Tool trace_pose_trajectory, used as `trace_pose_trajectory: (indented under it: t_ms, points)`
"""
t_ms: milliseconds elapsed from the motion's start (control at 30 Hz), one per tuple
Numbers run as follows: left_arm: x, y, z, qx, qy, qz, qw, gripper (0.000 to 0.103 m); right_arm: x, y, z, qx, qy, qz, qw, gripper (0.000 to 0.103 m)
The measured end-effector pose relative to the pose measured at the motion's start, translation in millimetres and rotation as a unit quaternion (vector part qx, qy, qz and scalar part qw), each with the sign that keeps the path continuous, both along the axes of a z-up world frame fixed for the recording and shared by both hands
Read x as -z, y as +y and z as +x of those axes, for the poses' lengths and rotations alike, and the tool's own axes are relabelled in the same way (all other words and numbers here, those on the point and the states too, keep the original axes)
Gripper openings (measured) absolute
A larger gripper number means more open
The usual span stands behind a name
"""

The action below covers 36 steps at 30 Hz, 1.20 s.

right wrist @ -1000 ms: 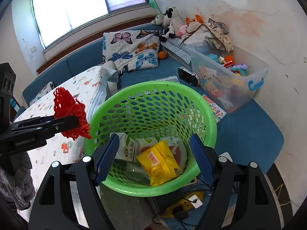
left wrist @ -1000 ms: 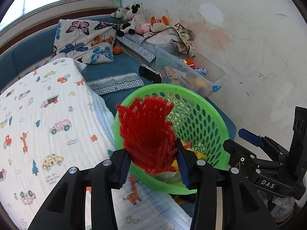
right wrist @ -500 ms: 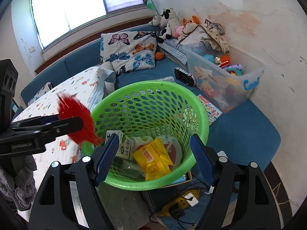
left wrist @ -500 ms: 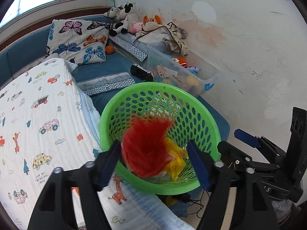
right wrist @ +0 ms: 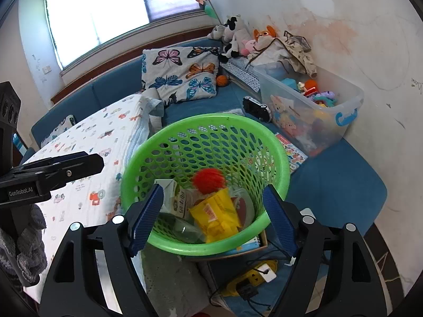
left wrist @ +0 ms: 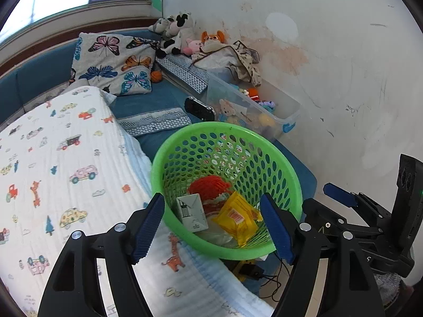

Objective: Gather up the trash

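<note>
both wrist views angled down, sharing green basket (left wrist: 290, 174)

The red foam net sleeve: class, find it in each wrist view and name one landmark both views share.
Left wrist view: the red foam net sleeve lies inside the green perforated plastic basket, just below centre, behind the white carton.
Right wrist view: it shows blurred at the picture's centre, inside the same basket, above the yellow wrapper.
Shared landmark: the butterfly-print pillow.

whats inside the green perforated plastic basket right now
In the green perforated plastic basket: a red foam net, a white carton, a yellow wrapper and a clear plastic piece. Whatever lies beneath them is covered.
</note>
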<state>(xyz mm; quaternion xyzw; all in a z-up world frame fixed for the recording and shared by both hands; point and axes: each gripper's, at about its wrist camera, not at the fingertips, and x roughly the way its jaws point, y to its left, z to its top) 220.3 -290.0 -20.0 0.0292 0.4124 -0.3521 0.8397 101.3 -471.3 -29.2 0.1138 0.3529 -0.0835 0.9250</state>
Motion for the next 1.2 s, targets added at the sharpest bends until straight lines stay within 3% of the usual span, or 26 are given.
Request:
trace_pose_trajectory:
  t_ms: [733, 1200]
  points:
    - [-11, 76, -22, -0.054, -0.036, 0.011, 0.9978, 0.087, -12, 53, -12, -0.033, -0.019, -0.019, 0.999, 0.090]
    - [-21, 145, -41, -0.119, -0.084, 0.045, 0.9883, 0.095, -13, 105, -13, -0.063, -0.022, -0.034, 0.997, 0.097]
